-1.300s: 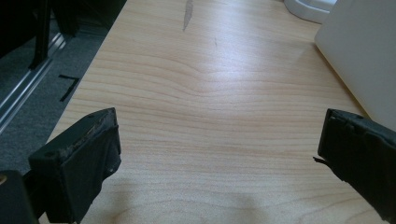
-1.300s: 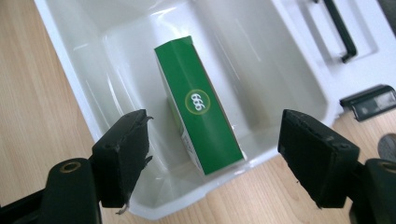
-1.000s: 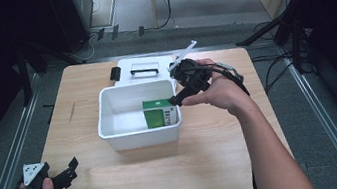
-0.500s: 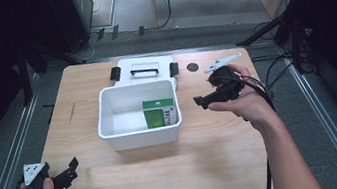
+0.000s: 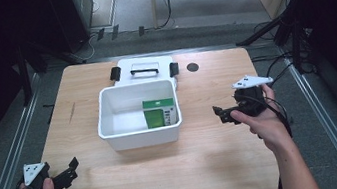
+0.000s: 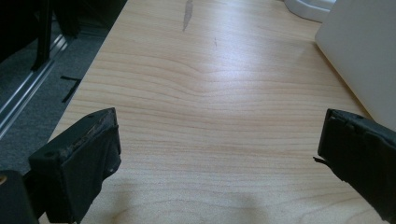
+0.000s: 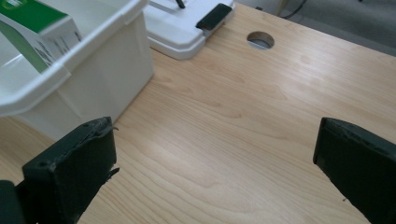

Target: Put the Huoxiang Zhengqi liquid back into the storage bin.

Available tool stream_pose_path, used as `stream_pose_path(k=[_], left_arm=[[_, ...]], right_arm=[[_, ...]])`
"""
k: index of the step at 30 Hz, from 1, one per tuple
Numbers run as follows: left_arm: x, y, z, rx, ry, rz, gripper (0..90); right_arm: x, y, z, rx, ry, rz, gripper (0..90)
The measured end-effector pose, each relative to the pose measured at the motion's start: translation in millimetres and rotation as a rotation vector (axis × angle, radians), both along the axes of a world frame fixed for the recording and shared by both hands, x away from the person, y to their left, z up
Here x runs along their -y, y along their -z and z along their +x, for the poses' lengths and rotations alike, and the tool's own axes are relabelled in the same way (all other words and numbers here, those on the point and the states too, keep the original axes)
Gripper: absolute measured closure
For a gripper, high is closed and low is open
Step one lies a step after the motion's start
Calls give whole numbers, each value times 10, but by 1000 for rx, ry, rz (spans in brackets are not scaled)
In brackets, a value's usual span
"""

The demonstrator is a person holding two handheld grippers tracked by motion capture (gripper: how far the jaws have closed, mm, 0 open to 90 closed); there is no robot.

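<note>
Since 1 second ago the right gripper has left the bin and come down to the bin's right, its jaws just opening, nothing between them. Its own view shows the table hole past the wide-open jaws. Inside the bin, at its right wall, the green box stands upright. Well left of the bin, the left gripper rests open, empty.

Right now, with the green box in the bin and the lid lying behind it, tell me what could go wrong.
1. The green box leans against the white bin's right wall; if it reaches above the rim, the lid may not seat.
2. The right gripper, jaws open and empty, must reach past the bin for the lid and could nudge the bin.
3. The left gripper sits far off at the table's near corner, too far to steady the bin.
</note>
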State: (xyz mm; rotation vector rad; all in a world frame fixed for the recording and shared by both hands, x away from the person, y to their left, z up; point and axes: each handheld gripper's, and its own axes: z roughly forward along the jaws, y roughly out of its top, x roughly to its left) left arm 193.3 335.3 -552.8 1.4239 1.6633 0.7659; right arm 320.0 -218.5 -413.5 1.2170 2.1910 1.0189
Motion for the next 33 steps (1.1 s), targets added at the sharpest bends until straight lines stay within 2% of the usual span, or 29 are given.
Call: stream_pose_path(k=[5, 6, 7, 12, 15, 18, 24, 28, 29, 32, 33], left_arm=[[3, 0, -1, 2, -1, 1, 0], [3, 0, -1, 2, -1, 1, 0], [3, 1, -3, 2, 0, 0, 0], [5, 0, -3, 0, 0, 4, 0], [8, 0, -4, 2, 2, 8, 0], [8, -1, -6, 3, 2, 9, 0], [9, -1, -5, 4, 1, 9, 0], [10, 0, -5, 5, 1, 9, 0], [9, -1, -6, 5, 2, 9, 0], [10, -1, -7, 5, 1, 9, 0], [9, -1, -7, 5, 1, 9, 0]], right_arm=[[151, 219, -134, 27, 52, 17, 0], [151, 219, -134, 27, 52, 17, 0], [214, 320, -184, 26, 62, 22, 0], [380, 542, -319, 33, 90, 39, 0], [482, 690, -387, 17, 119, 35, 0], [594, 812, -457, 8, 153, 52, 0], [802, 985, -602, 10, 191, 82, 0], [889, 1043, -683, 22, 196, 100, 0], [949, 1088, -738, 40, 217, 91, 0], [1003, 1128, -772, 49, 250, 84, 9], [1070, 1172, -806, 50, 282, 106, 9]])
